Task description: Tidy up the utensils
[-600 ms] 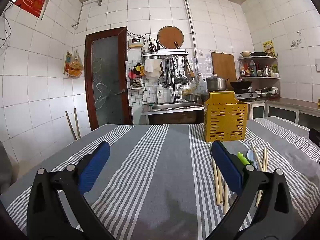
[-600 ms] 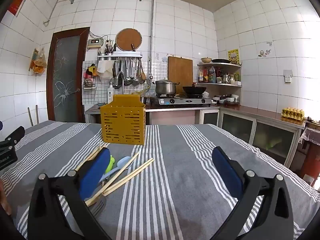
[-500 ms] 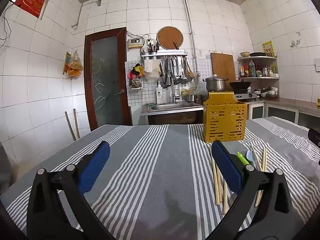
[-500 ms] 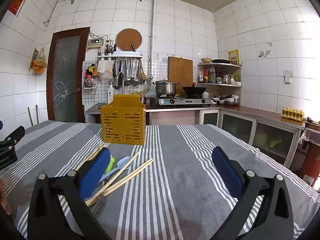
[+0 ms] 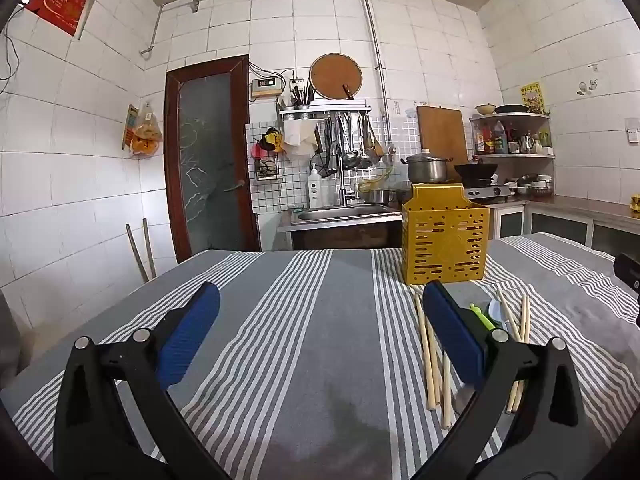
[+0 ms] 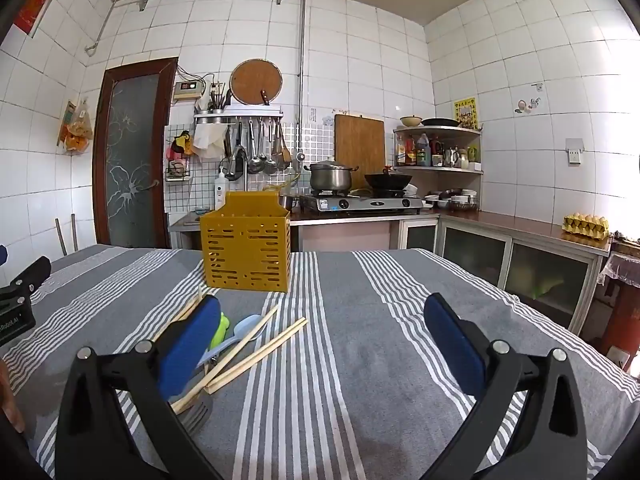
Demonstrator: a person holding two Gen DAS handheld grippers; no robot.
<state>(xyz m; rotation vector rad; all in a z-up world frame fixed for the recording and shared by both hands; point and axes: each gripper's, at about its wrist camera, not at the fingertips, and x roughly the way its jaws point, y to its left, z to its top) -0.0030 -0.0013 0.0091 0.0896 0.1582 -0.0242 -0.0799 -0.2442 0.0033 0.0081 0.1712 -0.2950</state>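
A yellow slotted utensil holder (image 5: pixel 445 238) (image 6: pixel 246 246) stands upright on the striped cloth. In front of it lie several wooden chopsticks (image 5: pixel 428 354) (image 6: pixel 256 354), a green-handled utensil (image 5: pixel 481 316) (image 6: pixel 221 330), a pale blue spoon (image 6: pixel 244 328) and a metal fork (image 6: pixel 198 414). My left gripper (image 5: pixel 320 332) hovers open over bare cloth, its right finger in front of the utensils. My right gripper (image 6: pixel 320 336) is open too, its left finger over the pile. Neither holds anything.
The table (image 5: pixel 312 320) carries a grey and white striped cloth. Behind it are a sink (image 5: pixel 340 212), a stove with a pot (image 6: pixel 330 176) and wok (image 6: pixel 388 180), and a counter with an egg tray (image 6: pixel 586 226). The left gripper's body (image 6: pixel 18 292) shows at the right view's left edge.
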